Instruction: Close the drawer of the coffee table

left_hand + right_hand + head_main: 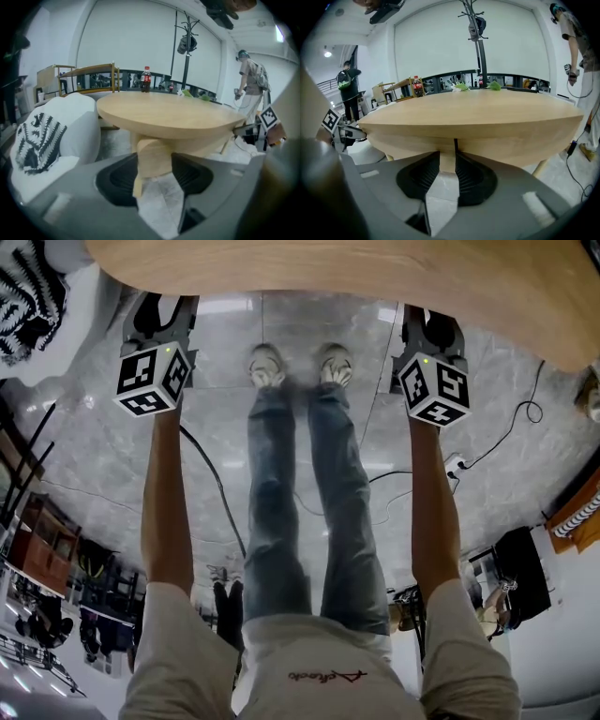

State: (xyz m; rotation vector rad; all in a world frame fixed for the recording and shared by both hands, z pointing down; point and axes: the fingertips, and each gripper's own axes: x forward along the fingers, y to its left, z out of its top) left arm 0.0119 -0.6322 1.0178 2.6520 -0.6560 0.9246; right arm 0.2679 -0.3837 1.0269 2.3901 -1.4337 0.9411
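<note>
Tools (154,174) (446,174), two (jaws apart); table (478,112), one

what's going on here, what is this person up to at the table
A person stands at a light wooden oval coffee table, holding a gripper in each hand. The left gripper and the right gripper both point at the table's near edge, fingers apart and clamped on nothing. A dark vertical seam shows in the table's side; whether the drawer is fully shut is unclear.

White short-sleeved shirt (319,676), red script; blue jeans (281,512); pale sneakers (267,365). Left gripper (155,164) and right gripper (448,164): grey, black ribbed fingers (117,180), marker cubes (153,379).
</note>
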